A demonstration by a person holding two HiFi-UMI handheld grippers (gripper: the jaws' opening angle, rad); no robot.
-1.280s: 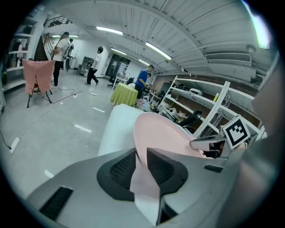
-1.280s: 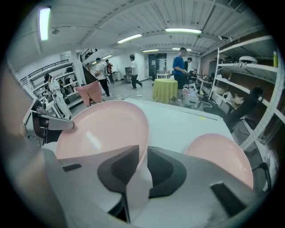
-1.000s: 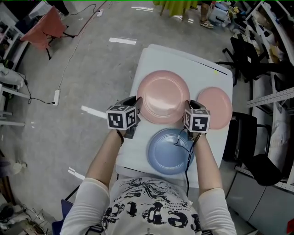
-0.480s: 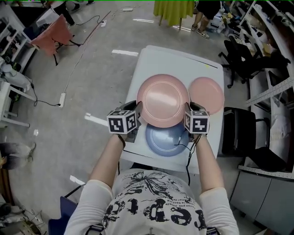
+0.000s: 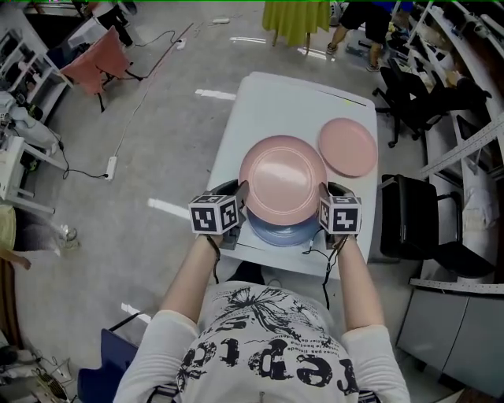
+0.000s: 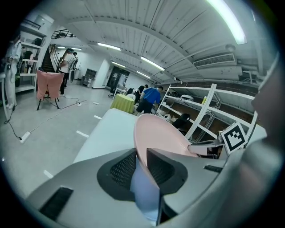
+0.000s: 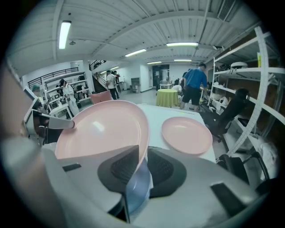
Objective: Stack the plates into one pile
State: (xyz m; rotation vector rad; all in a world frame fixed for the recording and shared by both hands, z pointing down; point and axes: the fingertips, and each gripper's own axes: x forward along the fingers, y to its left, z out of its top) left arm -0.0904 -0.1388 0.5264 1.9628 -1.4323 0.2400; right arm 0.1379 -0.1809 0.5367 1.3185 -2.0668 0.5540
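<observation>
Both grippers hold a large pink plate point(image 5: 283, 177) by opposite rim edges, a little above the white table point(image 5: 268, 110). My left gripper point(image 5: 239, 201) is shut on its left rim point(image 6: 160, 136). My right gripper point(image 5: 325, 197) is shut on its right rim point(image 7: 100, 129). Right beneath it, at the table's near edge, lies a blue plate point(image 5: 285, 234), mostly covered; a blue sliver shows below each pair of jaws point(image 6: 144, 196) point(image 7: 138, 189). A smaller pink plate point(image 5: 347, 147) point(image 7: 186, 135) lies at the table's far right.
Black chairs point(image 5: 409, 212) stand close to the table's right side, with shelving beyond. A pink-draped stand point(image 5: 94, 59) and a power strip point(image 5: 110, 167) with cable are on the floor to the left. A yellow-green covered table point(image 5: 303, 20) and people stand beyond the far end.
Both grippers have carried the large pink plate from the table's middle toward the near edge and slightly up; it now covers most of the blue plate.
</observation>
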